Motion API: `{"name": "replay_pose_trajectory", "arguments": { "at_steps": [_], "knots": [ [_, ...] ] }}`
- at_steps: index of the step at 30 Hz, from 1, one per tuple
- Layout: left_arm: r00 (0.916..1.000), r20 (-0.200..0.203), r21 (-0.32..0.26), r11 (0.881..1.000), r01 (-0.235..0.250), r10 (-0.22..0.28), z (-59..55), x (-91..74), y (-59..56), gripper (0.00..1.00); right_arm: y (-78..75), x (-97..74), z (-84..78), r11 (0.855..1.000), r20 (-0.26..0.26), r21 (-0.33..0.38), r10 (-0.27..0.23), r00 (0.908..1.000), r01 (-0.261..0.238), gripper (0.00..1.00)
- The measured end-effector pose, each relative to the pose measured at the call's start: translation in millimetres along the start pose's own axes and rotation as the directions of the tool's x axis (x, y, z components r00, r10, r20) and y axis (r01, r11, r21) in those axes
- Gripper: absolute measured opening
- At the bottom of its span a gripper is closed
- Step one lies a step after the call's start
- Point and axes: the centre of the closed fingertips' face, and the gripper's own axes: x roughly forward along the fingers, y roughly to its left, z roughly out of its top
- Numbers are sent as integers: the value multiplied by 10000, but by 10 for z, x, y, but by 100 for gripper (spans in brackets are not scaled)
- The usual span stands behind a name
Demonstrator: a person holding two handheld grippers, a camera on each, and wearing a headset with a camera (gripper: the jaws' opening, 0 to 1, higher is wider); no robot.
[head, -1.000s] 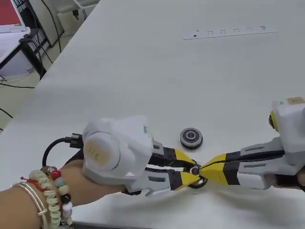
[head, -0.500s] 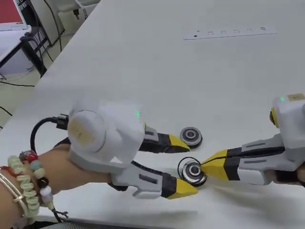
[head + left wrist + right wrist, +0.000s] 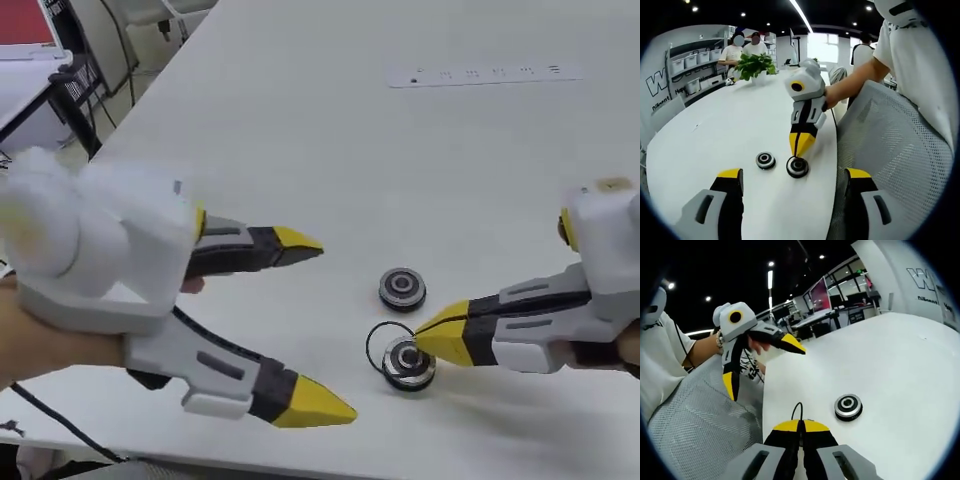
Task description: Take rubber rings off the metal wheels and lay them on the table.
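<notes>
Left tongs: spread wide, nothing between them, hanging above the tabletop well left of both wheels.
Rubber ring: a thin black loop bulging out on the left side of the near wheel, its right end running into the tips of the right tongs.
Near metal wheel: flat on the tabletop close to the front edge, directly under those yellow tips.
Far metal wheel: flat on the tabletop just beyond the near one, apart from it, dark around its rim.
Right tongs: pinched narrow on the rubber ring; in the right gripper view a black strand rises from between the closed tips.
Power strip: far across the tabletop, well apart from everything.
</notes>
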Motion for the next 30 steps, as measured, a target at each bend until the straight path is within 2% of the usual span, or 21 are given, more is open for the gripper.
{"name": "replay_pose_trajectory", "arguments": {
  "at_steps": [4, 8, 12, 16, 22, 25, 30],
  "knots": [
    [9984, -93, -241, 9982, -551, 549, -66, -201, 47, 89, 15, 59, 23, 9994, -251, -323, 132, 9996, -140, 0],
    [9941, 96, -629, 9923, -1070, 1078, -109, -374, 64, 91, 31, 120, 53, 9979, -466, -584, 264, 9986, -291, 0],
    [9900, 269, -1085, 9849, -1347, 1384, -165, -455, 27, 92, 44, 205, 62, 9956, -708, -803, 417, 9966, -473, 0],
    [9855, 330, -1364, 9776, -1604, 1663, -229, -481, -3, 93, 85, 290, 53, 9940, -916, -811, 652, 9937, -727, 0],
    [9850, 187, -1656, 9721, -1664, 1718, -330, -437, -71, 92, 141, 425, -22, 9860, -1572, -1235, 919, 9833, -1118, 0],
    [9863, 187, -1778, 9713, -1581, 1639, -346, -416, -109, 92, 139, 455, -57, 9822, -1819, -1478, 880, 9794, -1157, 0],
    [9851, 79, -1875, 9679, -1674, 1719, -386, -409, -122, 92, 70, 468, -85, 9799, -1916, -1754, 603, 9796, -946, 0]
  ]
}}
